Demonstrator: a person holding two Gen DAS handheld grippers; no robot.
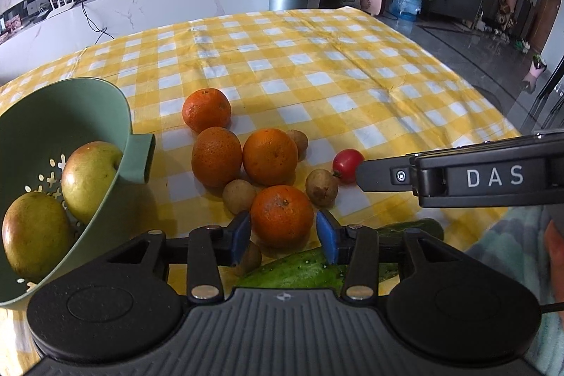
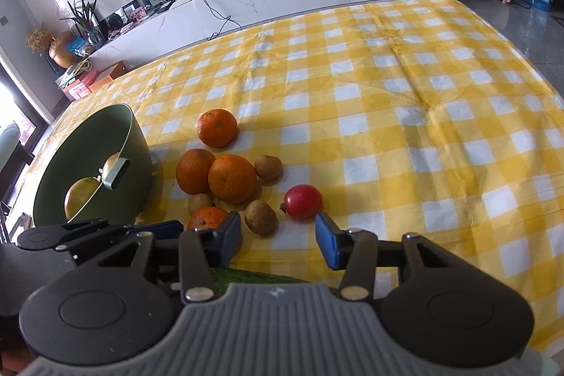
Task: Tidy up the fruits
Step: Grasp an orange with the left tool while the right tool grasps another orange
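"DAS" on right claw (image 1: pixel 359 172)

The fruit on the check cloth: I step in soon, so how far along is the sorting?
Done: two greenish-yellow fruits lie in the green colander. In hand: the left hand-held gripper brackets the nearest orange, pads at its sides; whether they press is unclear. The right hand-held gripper holds nothing. Left: three more oranges, the small brown fruits, the red fruit and a cucumber.
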